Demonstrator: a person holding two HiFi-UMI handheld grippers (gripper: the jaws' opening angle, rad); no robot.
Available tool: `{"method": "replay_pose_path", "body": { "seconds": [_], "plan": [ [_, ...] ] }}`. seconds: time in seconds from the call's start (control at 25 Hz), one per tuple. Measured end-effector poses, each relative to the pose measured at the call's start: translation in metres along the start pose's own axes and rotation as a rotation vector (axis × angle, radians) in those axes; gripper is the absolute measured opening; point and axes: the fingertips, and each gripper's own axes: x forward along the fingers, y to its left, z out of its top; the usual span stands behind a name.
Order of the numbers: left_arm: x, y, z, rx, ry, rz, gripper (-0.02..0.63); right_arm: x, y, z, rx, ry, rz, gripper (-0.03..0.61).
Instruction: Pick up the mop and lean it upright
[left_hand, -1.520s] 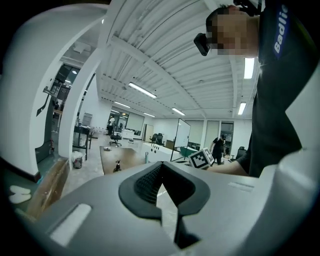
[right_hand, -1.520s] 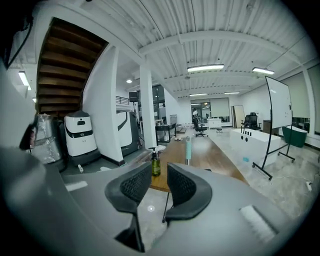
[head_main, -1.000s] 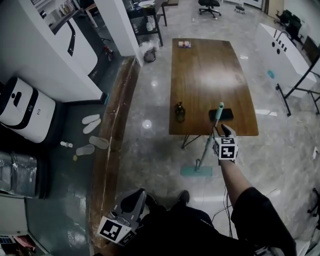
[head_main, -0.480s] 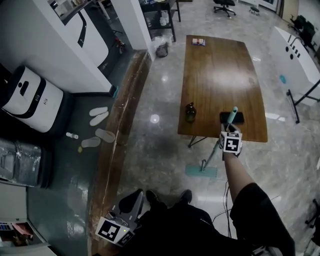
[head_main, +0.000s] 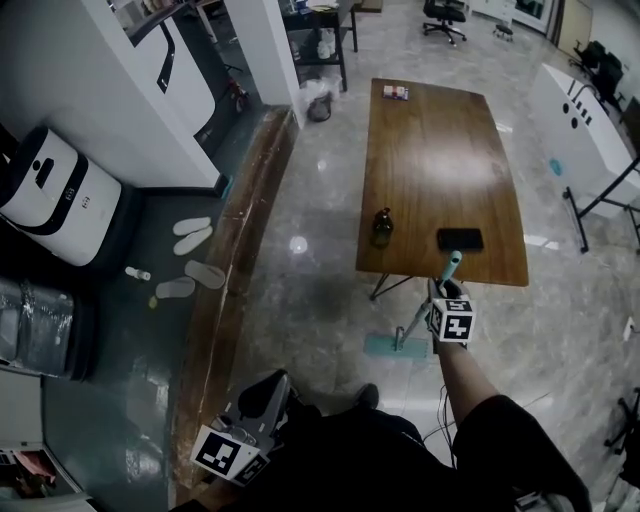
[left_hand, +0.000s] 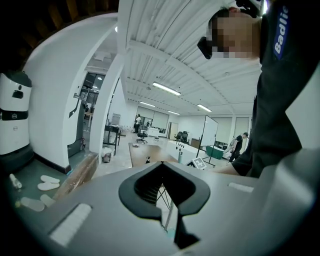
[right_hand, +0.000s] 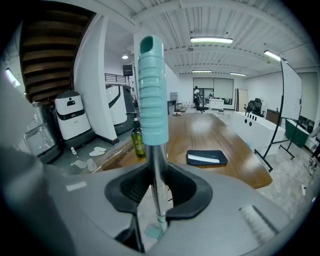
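Your right gripper sits in the lower right of the head view, just below the near edge of the long wooden table. Its jaws have just been closing. Now they pinch the shiny metal pole of the mop, a little under the blue-green ribbed grip.

In the right gripper view, that grip stands tall in the middle of the frame. The pole runs down from it between the black pads of the right gripper.

The mop stands almost straight up but tips a bit. Its flat blue-green head lies on the shiny floor in the lower middle of the head view, near the table's legs. Its top reaches up beside the table's near edge. You cannot tell from here if it touches the table.

On the table, near that edge, stand a small dark bottle and a dark flat tray. The tray is just above the mop's top in the frame. A little box lies at the far end.

Your left gripper is low down at the bottom left of the head view, close to your body and well apart from the mop. In the left gripper view its jaws are pressed together with nothing between them.

Some pale slippers lie on the dark floor at the left, next to a white machine.
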Motion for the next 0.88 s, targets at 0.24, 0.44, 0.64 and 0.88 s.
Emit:
{"method": "replay_pose_path", "body": {
  "seconds": [0.24, 0.44, 0.64, 0.88],
  "plan": [
    [-0.014, 0.025, 0.013, -0.010, -0.033, -0.074, 0.020, -0.046, 0.048, -0.011, -0.025, -0.018, -0.019, 0.104],
    [-0.035, 0.059, 0.025, -0.008, -0.061, -0.129, 0.020, -0.076, 0.093, 0.006, -0.030, -0.057, -0.044, 0.104],
    [-0.060, 0.105, 0.041, -0.023, -0.108, -0.162, 0.020, -0.086, 0.160, 0.043, -0.042, -0.113, -0.033, 0.104],
    [-0.099, 0.169, 0.037, -0.038, -0.137, -0.162, 0.020, -0.079, 0.255, 0.089, -0.073, -0.162, 0.023, 0.104]
  ]
}}
